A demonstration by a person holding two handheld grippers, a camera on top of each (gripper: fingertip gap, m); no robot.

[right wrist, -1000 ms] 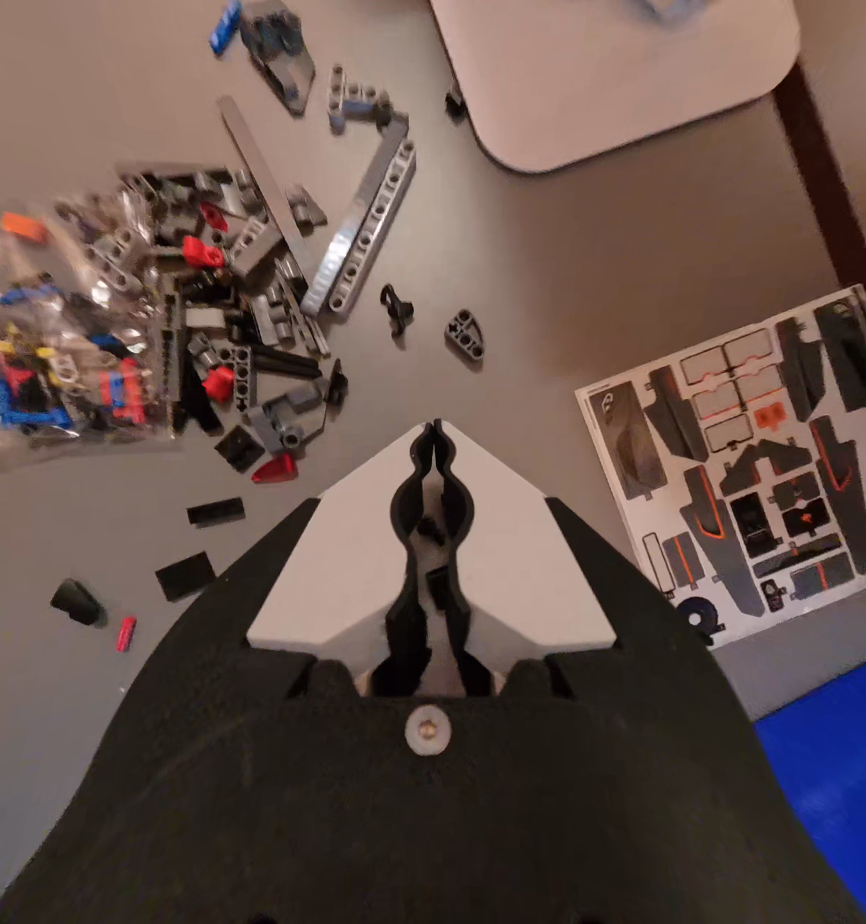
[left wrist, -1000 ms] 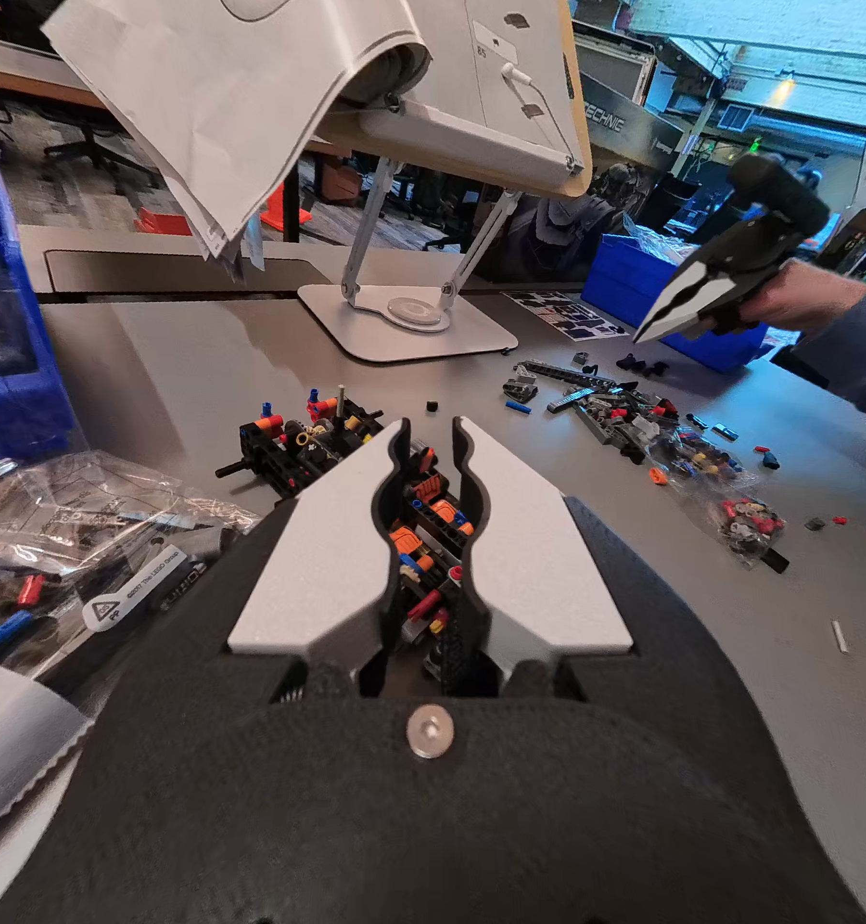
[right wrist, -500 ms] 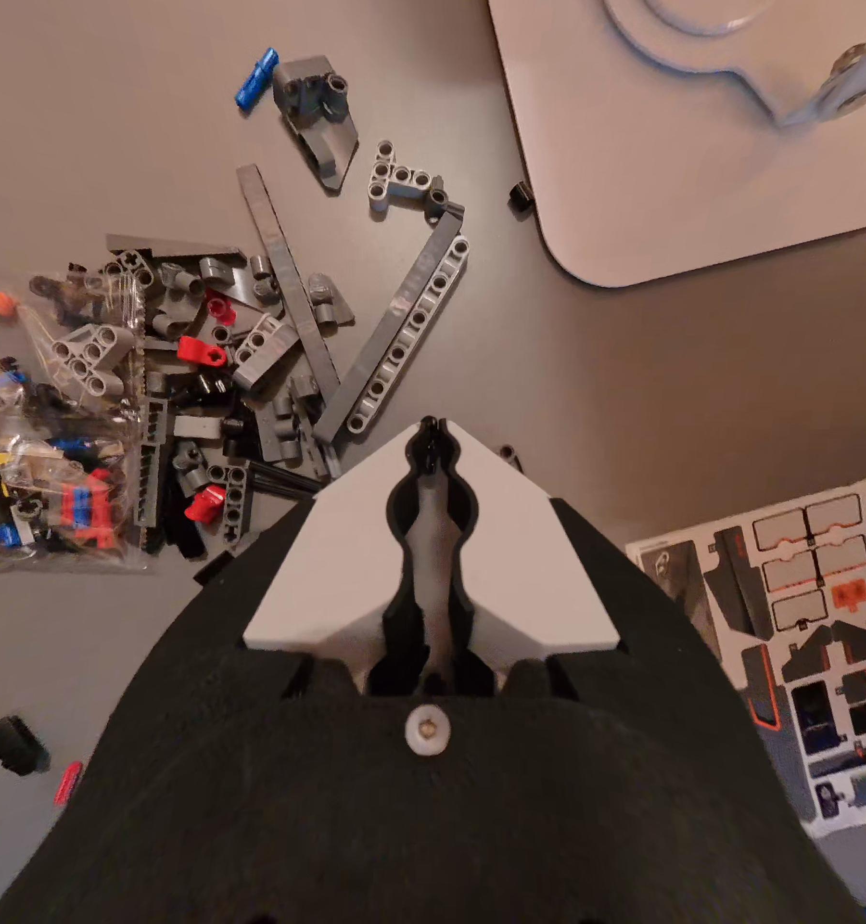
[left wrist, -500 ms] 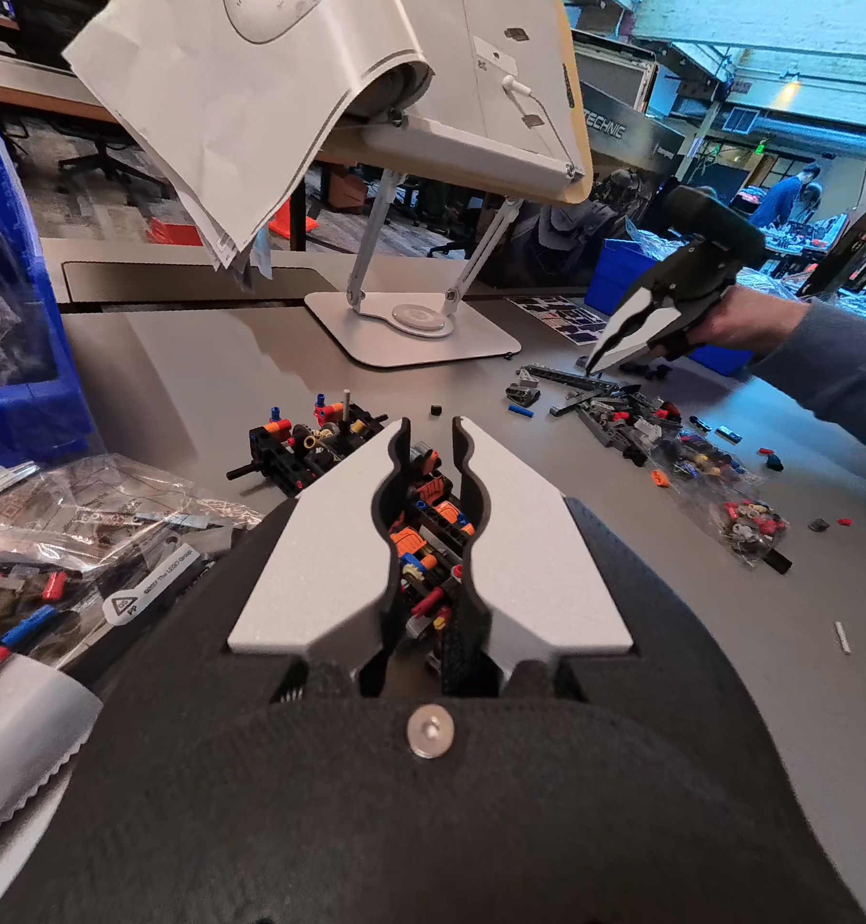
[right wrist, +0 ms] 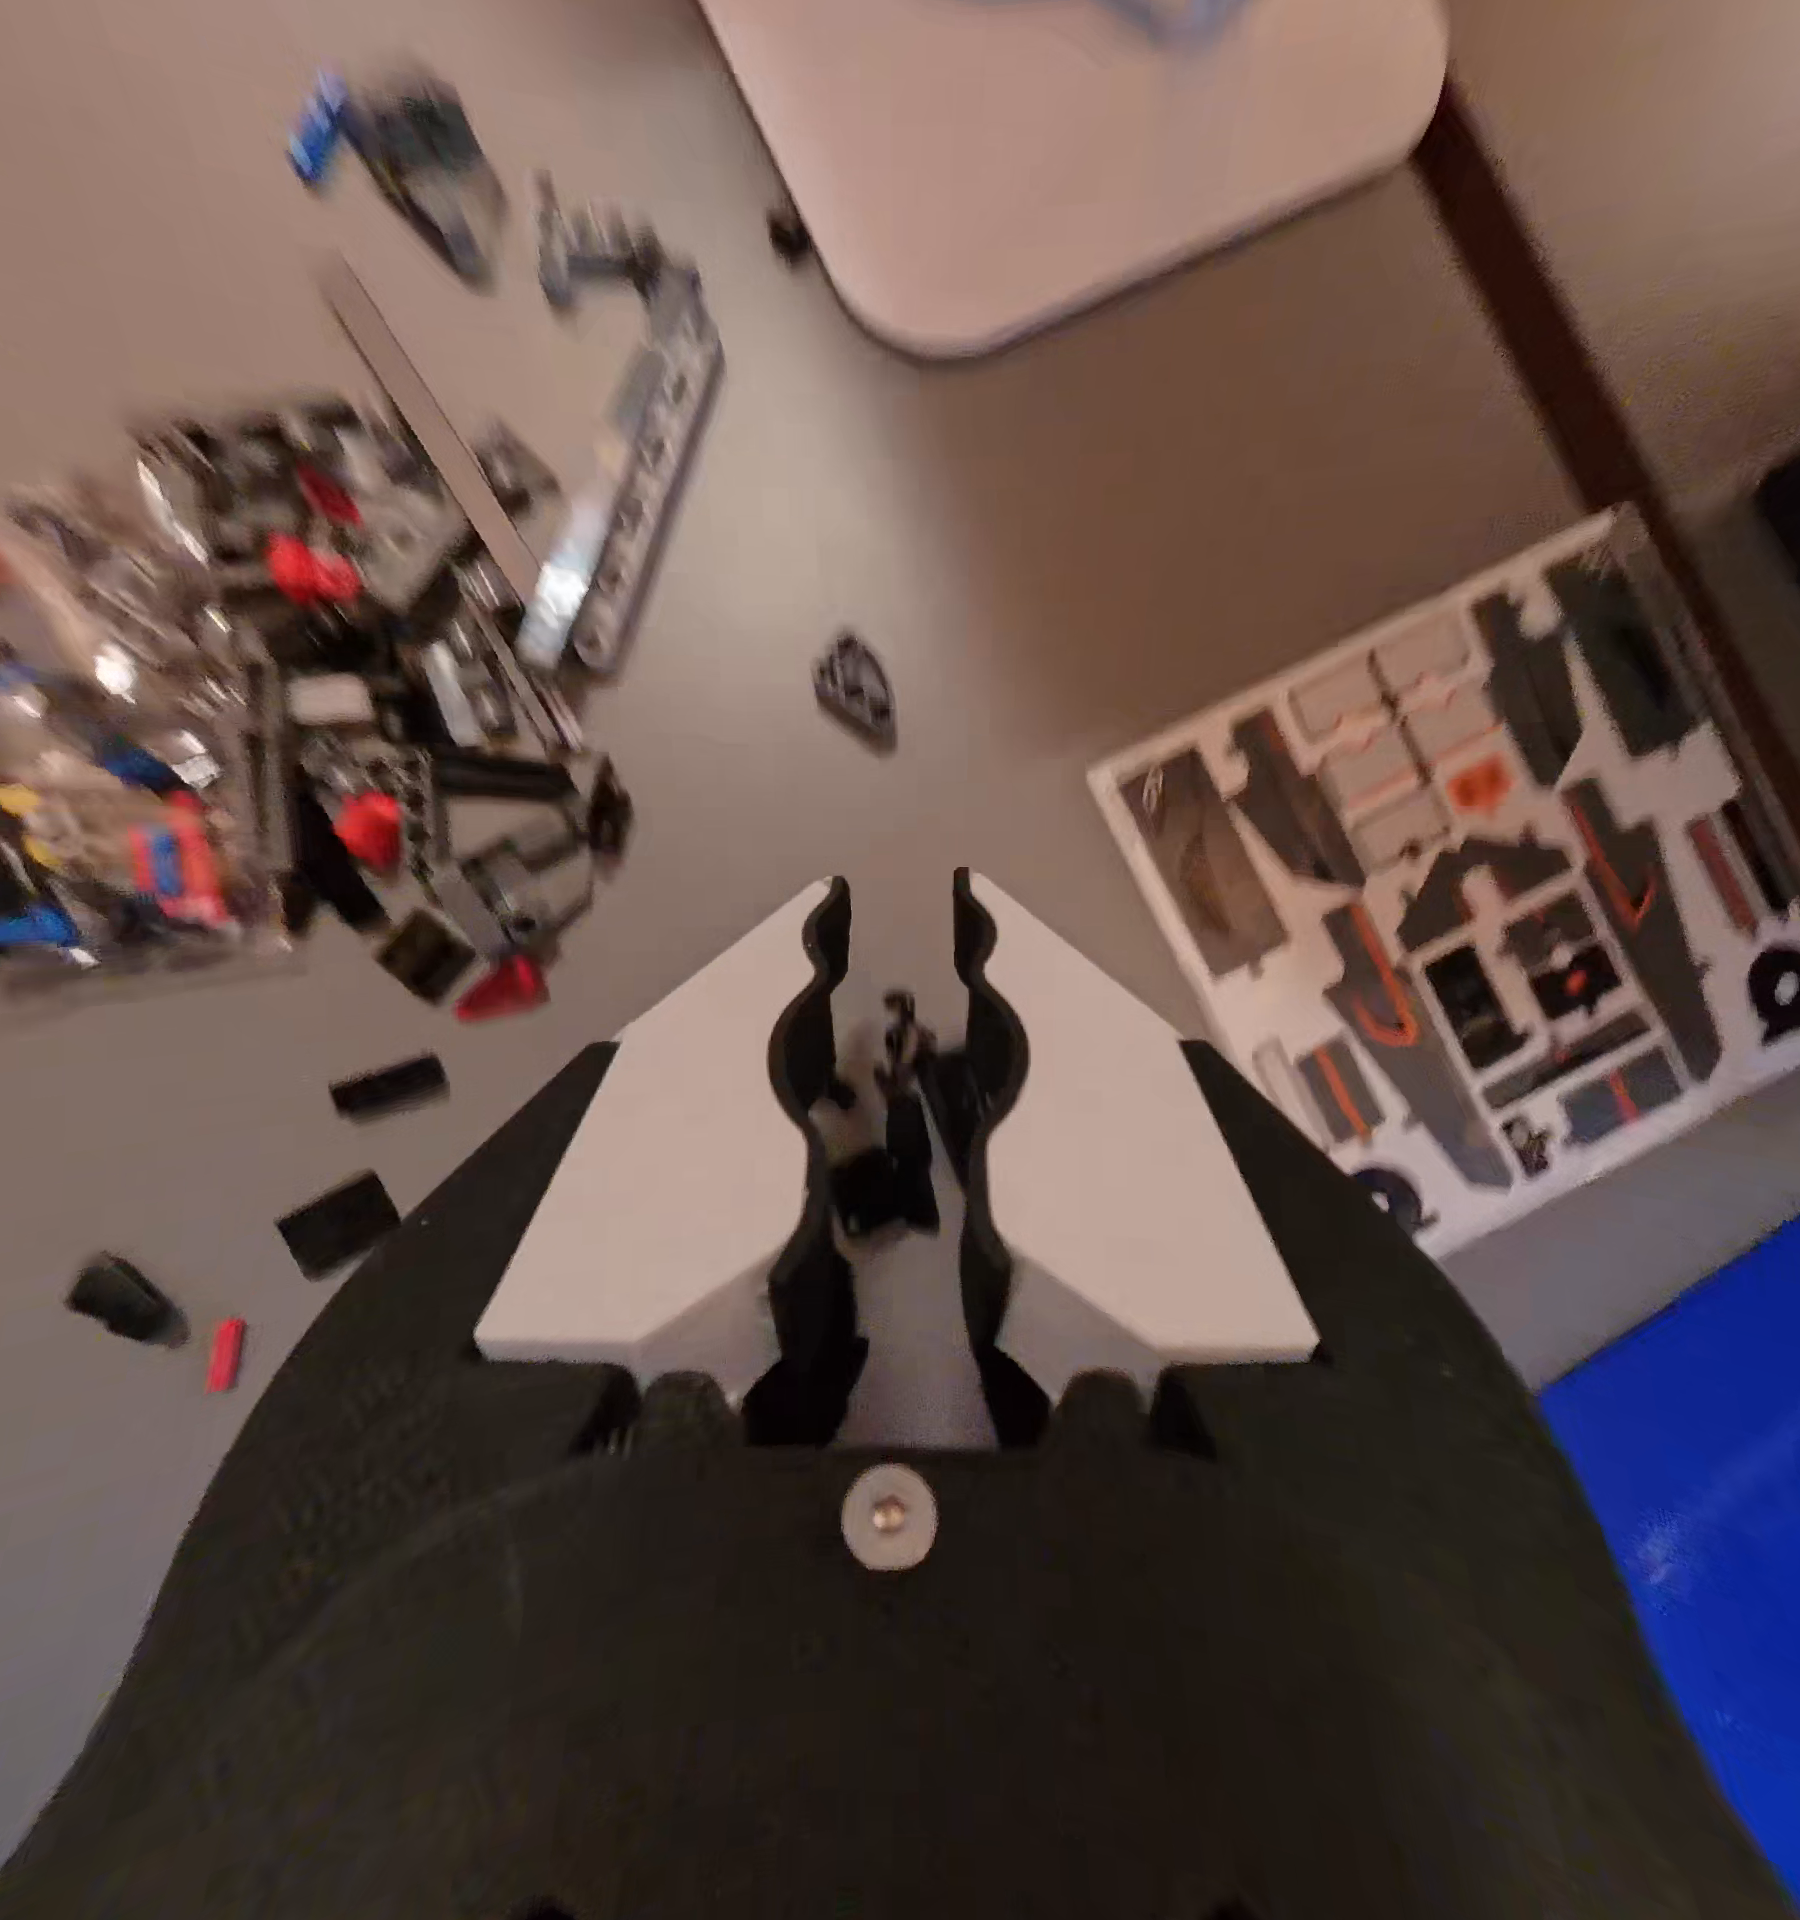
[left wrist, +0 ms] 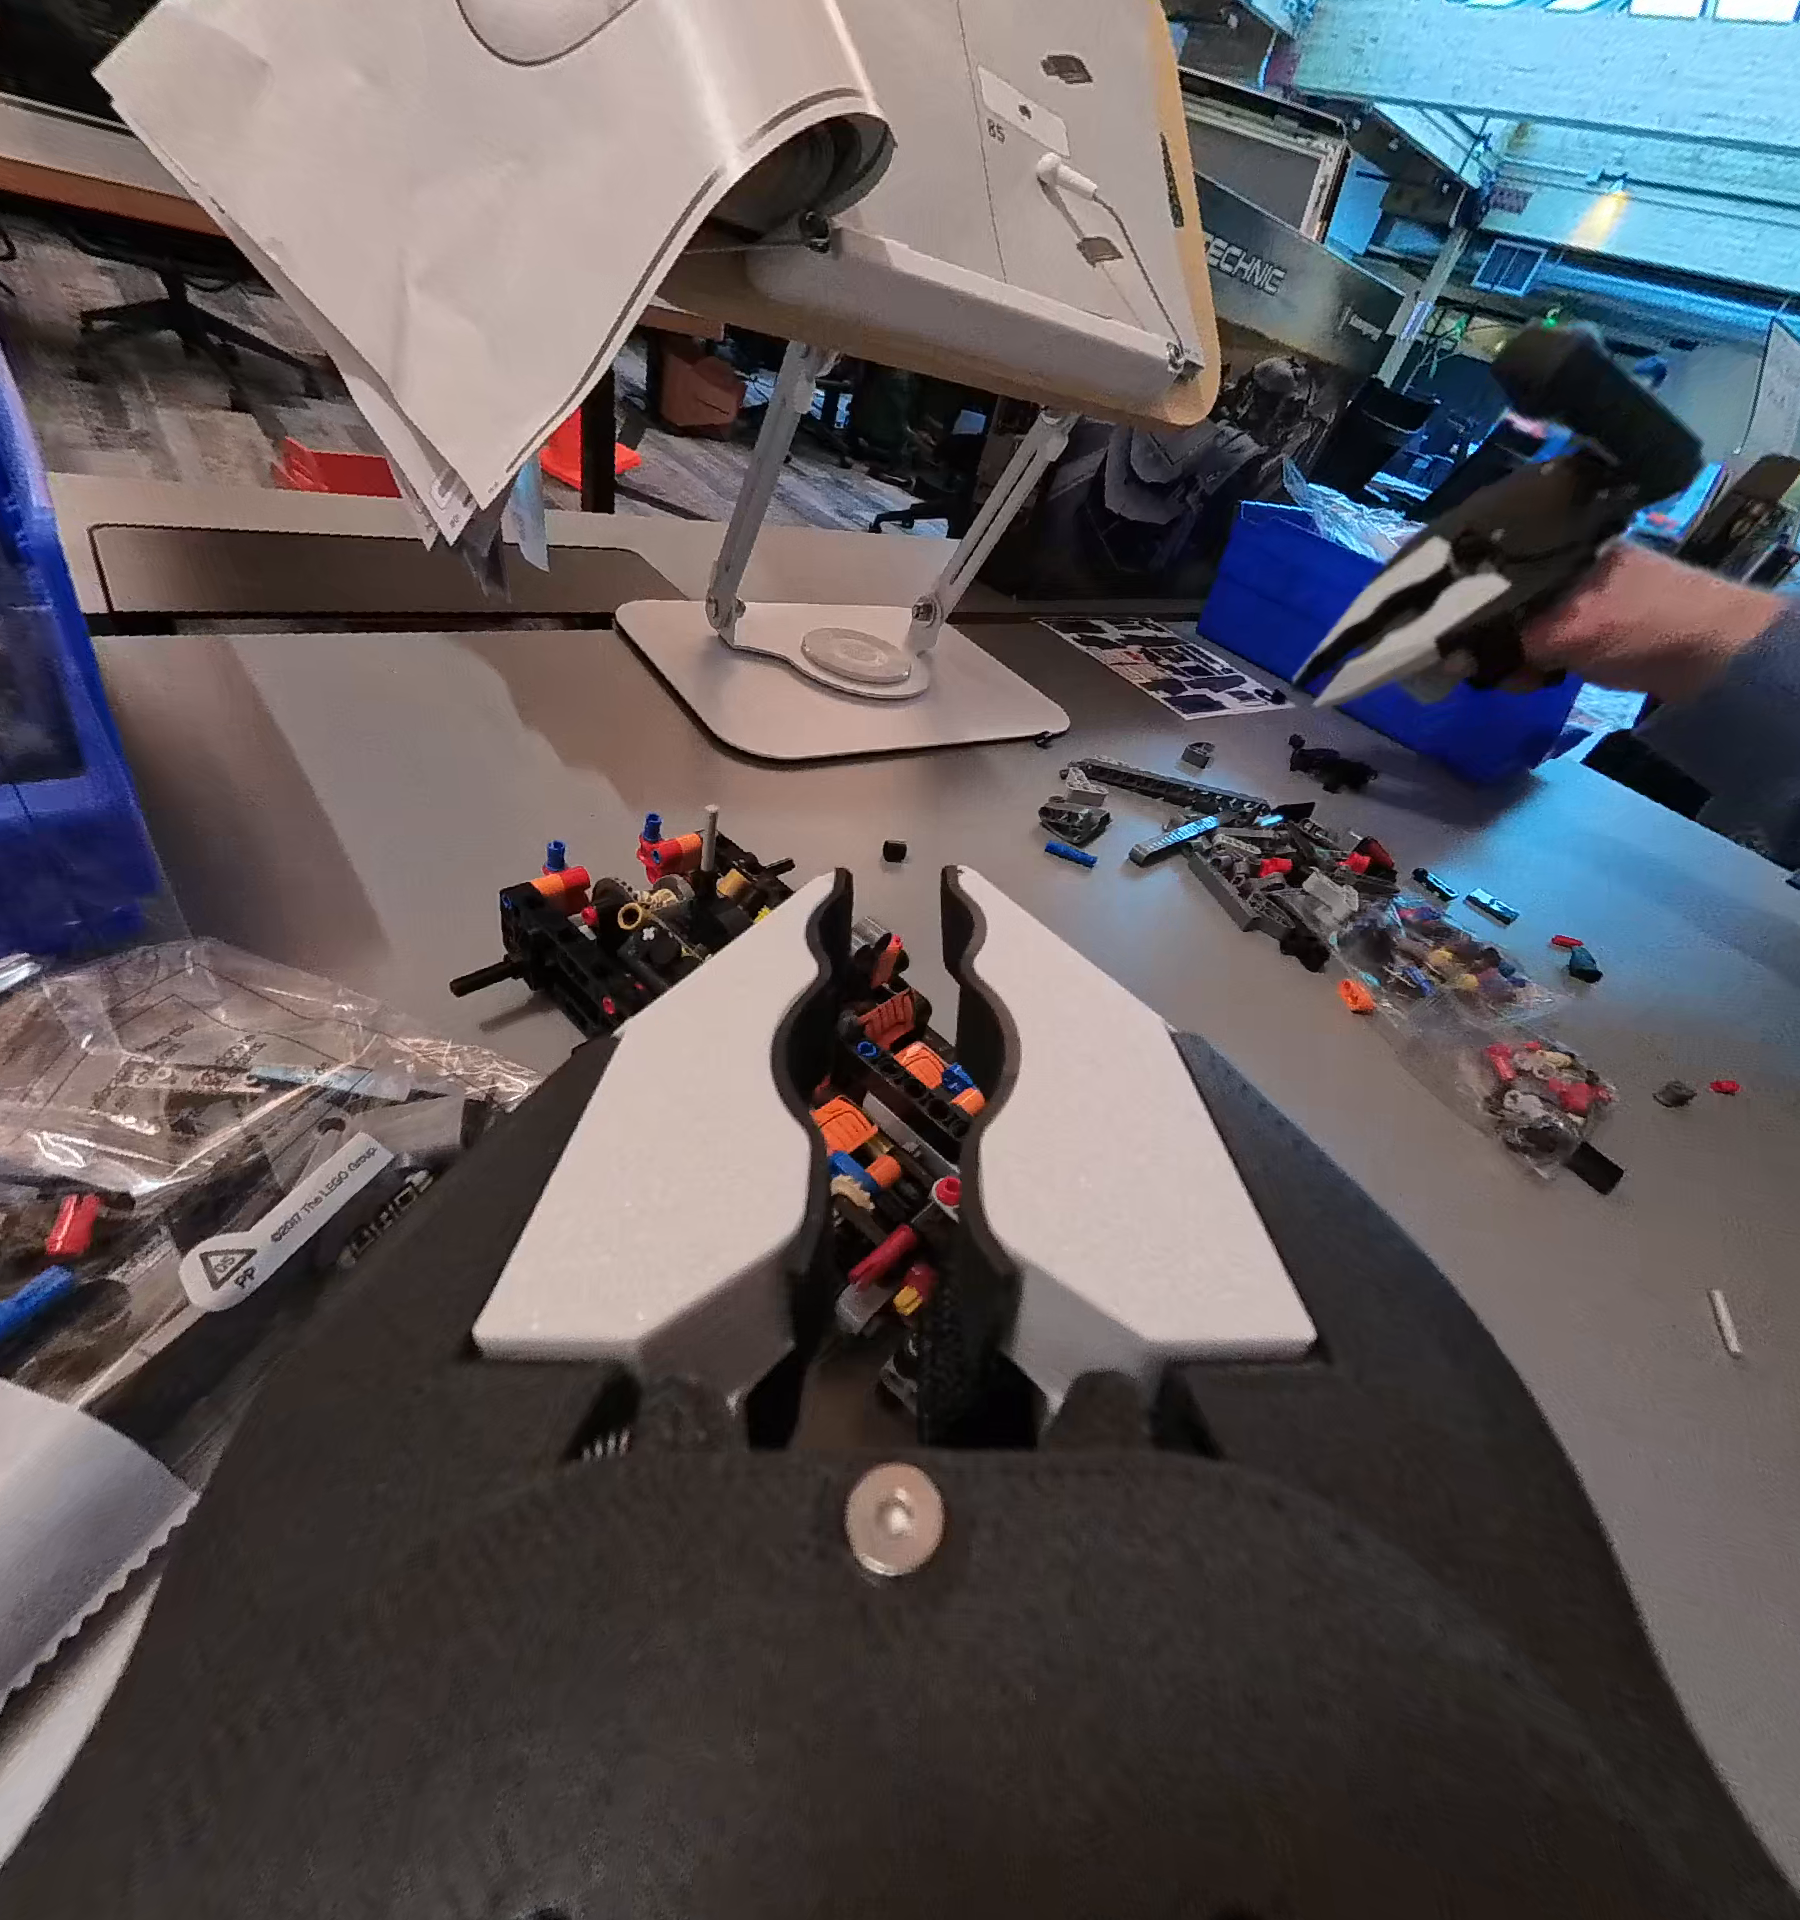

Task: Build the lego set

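Note:
My left gripper [left wrist: 896, 883] is closed on a black lego assembly [left wrist: 647, 935] with orange, red and blue parts. It lies on the grey table [left wrist: 408, 748] and runs back between the jaws. My right gripper [right wrist: 896, 883] is open and empty, held above the table. Small black pieces [right wrist: 901, 1122] lie below its jaws. It also shows in the left wrist view [left wrist: 1317, 691], held by a hand at the far right. A pile of loose grey, black and red pieces [right wrist: 408, 727] lies to its left, also seen in the left wrist view [left wrist: 1280, 883].
A clear bag of small coloured pieces [left wrist: 1447, 966] lies by the pile. A sticker sheet [right wrist: 1478, 883] and a blue bin [right wrist: 1706, 1455] are at the right. A white stand base [left wrist: 844, 707] holds papers overhead. More bags [left wrist: 148, 1122] and a blue bin [left wrist: 23, 831] are at the left. One gripper's finger ends stand about 45 centimeters off the other's.
My right gripper dipped shut over the loose pile, then drew back up and to the right, and its jaws have opened. The left gripper has barely moved.

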